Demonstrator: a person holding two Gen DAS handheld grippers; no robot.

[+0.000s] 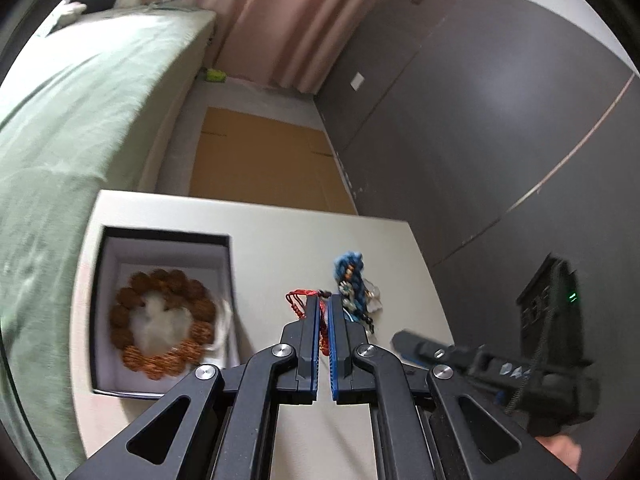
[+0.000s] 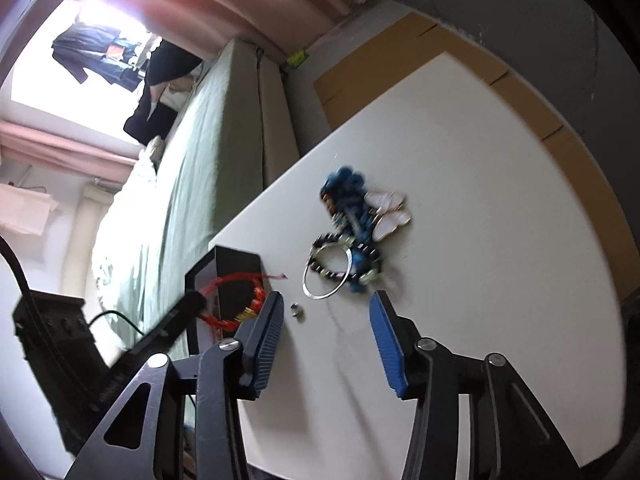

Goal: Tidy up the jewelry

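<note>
A home bedroom is shown. A bed (image 1: pixel 80 92) covered with a green sheet is seen beside a white table (image 1: pixel 280 240), pink curtains (image 1: pixel 280 20) are hung at the window, and dark clothes (image 2: pixel 92 56) are hung against the daylight.

The left claw (image 1: pixel 324 312) is built of matte black linkage arms with triangular cut-outs, joined by round silver screws, and its two long fingers carry ribbed blue pads (image 1: pixel 334 344) on their inner faces. The right claw (image 2: pixel 326 312) has the same black arms, silver pivots and grooved blue pads (image 2: pixel 386 344). Its boxy black housing bears a small green light, pale markings and a braided black cable. A pinkish patch at the frame's edge is probably the person's skin.
</note>
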